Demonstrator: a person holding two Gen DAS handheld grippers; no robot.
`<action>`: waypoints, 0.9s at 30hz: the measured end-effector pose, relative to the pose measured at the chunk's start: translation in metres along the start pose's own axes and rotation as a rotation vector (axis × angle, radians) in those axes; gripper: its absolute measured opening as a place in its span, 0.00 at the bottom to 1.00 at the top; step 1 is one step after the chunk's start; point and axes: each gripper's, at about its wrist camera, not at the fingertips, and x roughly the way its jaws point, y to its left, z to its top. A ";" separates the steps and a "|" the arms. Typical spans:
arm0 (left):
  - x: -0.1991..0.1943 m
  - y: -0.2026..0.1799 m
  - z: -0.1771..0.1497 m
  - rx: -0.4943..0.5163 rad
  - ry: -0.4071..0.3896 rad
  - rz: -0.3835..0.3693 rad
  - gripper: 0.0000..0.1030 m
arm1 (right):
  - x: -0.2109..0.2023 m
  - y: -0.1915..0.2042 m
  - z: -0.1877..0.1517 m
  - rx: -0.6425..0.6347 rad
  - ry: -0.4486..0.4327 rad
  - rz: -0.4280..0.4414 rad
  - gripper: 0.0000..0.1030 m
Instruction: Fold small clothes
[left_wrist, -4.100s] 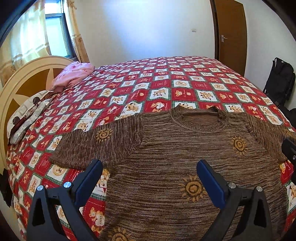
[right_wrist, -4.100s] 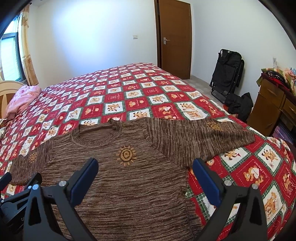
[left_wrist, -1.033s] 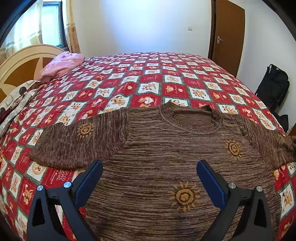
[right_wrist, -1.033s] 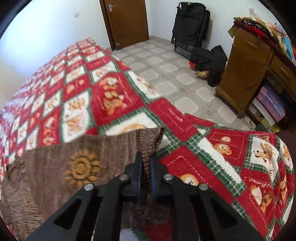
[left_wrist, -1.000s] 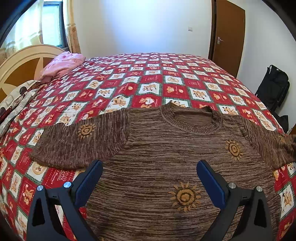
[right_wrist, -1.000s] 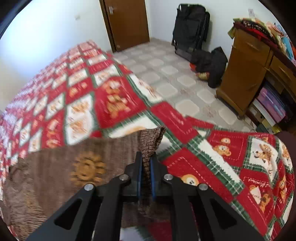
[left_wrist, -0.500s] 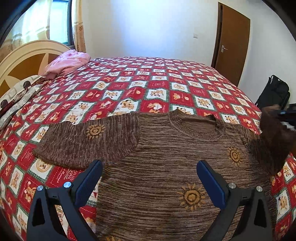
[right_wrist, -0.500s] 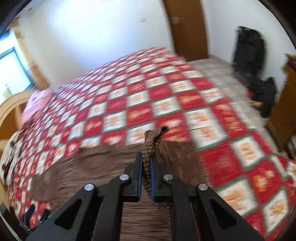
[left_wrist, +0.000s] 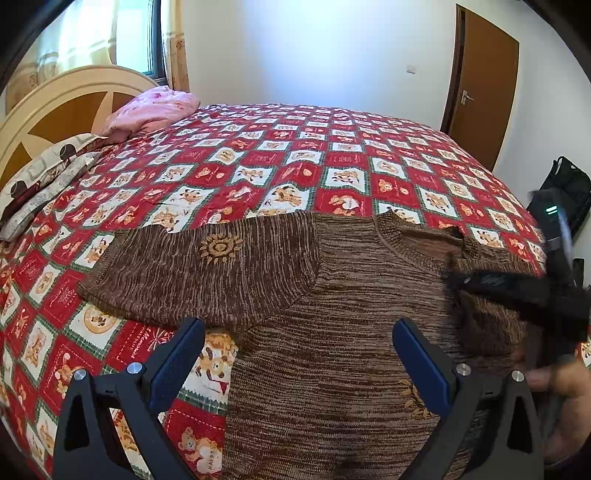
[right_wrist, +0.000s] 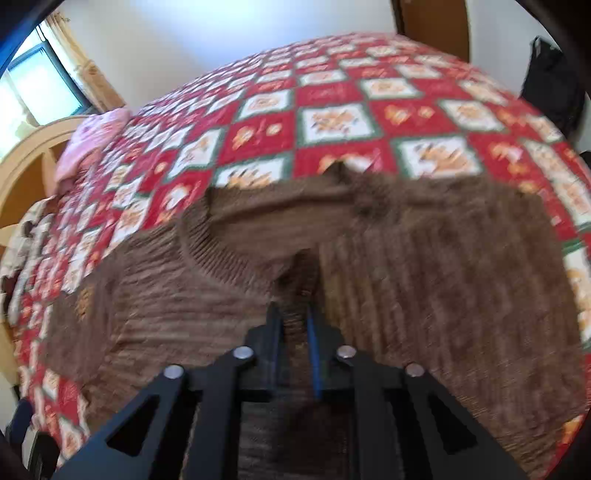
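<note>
A brown knit sweater (left_wrist: 332, 295) with sun motifs lies flat on the red patchwork quilt (left_wrist: 295, 155). Its left sleeve (left_wrist: 207, 266) stretches out sideways. My left gripper (left_wrist: 299, 358) hovers open over the sweater's lower body, with nothing between its blue pads (left_wrist: 184, 354). My right gripper (right_wrist: 293, 317) is low over the chest, just below the collar (right_wrist: 229, 258). Its jaws are opening, and the cuff of the right sleeve (right_wrist: 424, 277) stands loosely in the narrow gap. That sleeve is folded inward over the body. In the left wrist view the right gripper (left_wrist: 458, 282) is a blurred dark bar held by a hand (left_wrist: 554, 384).
A pink bundle (left_wrist: 151, 110) and patterned pillows (left_wrist: 44, 173) lie by the cream headboard (left_wrist: 55, 107) at the left. A brown door (left_wrist: 484, 92) and a black bag (left_wrist: 569, 192) stand beyond the bed's right side.
The right gripper swept the right sleeve from the bed's right edge inward over the sweater's chest, and its jaws have parted a little. The left gripper drifted slightly.
</note>
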 end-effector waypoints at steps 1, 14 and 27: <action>0.001 0.000 0.000 0.007 -0.001 0.007 0.99 | -0.009 -0.004 0.000 0.009 -0.013 0.051 0.24; 0.009 0.017 -0.004 -0.045 0.036 0.025 0.99 | -0.083 -0.037 -0.052 -0.024 -0.166 -0.038 0.18; -0.016 0.237 -0.007 -0.522 -0.043 0.265 0.99 | -0.057 -0.005 -0.091 -0.186 -0.178 -0.099 0.19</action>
